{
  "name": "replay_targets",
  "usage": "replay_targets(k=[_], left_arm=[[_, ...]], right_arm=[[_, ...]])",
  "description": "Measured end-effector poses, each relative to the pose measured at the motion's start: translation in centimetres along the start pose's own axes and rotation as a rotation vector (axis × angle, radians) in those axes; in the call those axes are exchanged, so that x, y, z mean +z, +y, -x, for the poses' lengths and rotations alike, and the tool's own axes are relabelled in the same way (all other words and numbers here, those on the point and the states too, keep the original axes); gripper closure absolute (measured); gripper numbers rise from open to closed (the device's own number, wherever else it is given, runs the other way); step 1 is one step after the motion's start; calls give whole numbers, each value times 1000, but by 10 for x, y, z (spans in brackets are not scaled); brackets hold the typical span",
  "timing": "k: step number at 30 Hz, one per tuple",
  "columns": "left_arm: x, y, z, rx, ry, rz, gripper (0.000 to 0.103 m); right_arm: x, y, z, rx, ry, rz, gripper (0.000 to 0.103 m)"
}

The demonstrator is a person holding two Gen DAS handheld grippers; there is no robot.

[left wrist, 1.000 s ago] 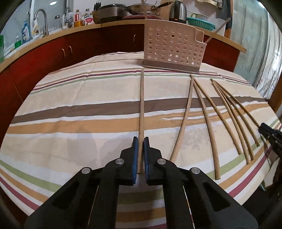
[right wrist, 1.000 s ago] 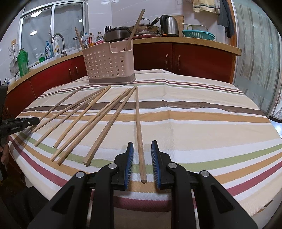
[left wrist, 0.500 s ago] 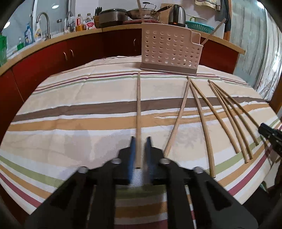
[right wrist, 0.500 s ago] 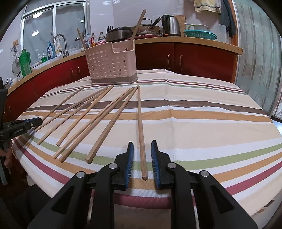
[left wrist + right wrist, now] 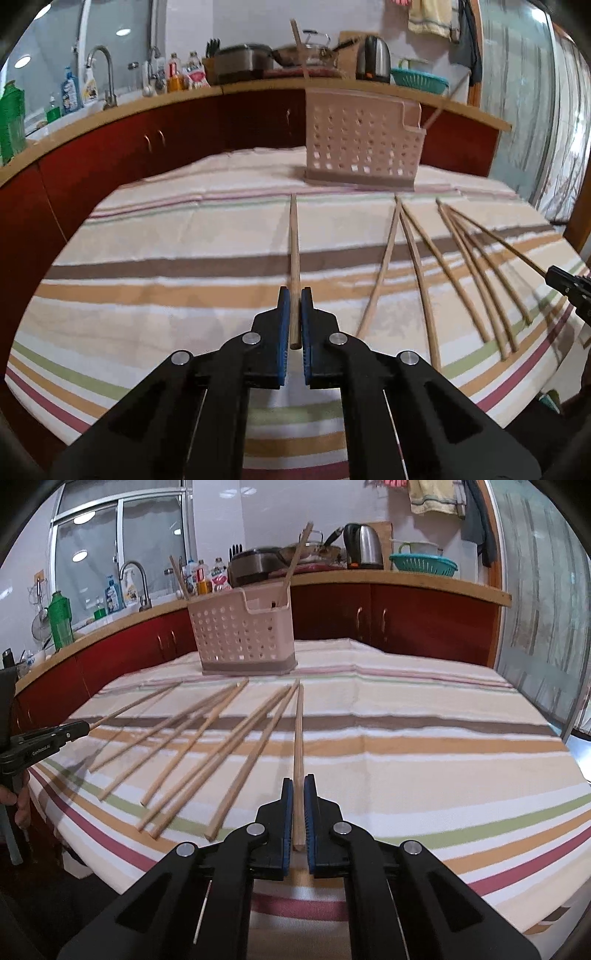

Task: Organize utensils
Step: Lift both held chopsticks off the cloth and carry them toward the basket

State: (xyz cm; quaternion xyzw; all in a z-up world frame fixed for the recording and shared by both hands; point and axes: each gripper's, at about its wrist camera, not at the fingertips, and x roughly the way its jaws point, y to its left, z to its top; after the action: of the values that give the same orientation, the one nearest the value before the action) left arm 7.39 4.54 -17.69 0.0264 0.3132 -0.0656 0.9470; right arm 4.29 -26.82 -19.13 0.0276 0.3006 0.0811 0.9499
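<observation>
Both my grippers are clamped on a chopstick end: the left gripper (image 5: 294,295) has its jaws pinched on the leftmost chopstick (image 5: 294,236), the right gripper (image 5: 298,782) on the rightmost chopstick (image 5: 298,738). Held by the tips, the sticks could pivot or slip as I lift them. Six loose chopsticks (image 5: 199,738) lie on the counter (image 5: 424,746) between them, and the perforated caddy (image 5: 242,635) stands beyond, with two sticks already slanting across its openings.

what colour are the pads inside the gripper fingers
Blue, on black fingers; clearest on the left gripper in the left wrist view.
</observation>
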Motion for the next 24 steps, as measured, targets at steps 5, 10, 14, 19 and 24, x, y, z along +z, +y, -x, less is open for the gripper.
replay_targets(k=[5, 10, 14, 19, 24], left_arm=[[20, 6, 19, 13, -91, 19, 96], [43, 10, 41, 10, -173, 31, 96], [44, 11, 41, -14, -155, 49, 96], [25, 13, 20, -40, -46, 82, 96], [19, 9, 21, -36, -27, 56, 96]], right_arm=[[23, 0, 17, 0, -68, -2, 96], [46, -1, 32, 2, -123, -10, 96], [46, -1, 33, -4, -130, -9, 96], [37, -2, 26, -4, -98, -12, 96], [37, 0, 27, -3, -105, -11, 96]])
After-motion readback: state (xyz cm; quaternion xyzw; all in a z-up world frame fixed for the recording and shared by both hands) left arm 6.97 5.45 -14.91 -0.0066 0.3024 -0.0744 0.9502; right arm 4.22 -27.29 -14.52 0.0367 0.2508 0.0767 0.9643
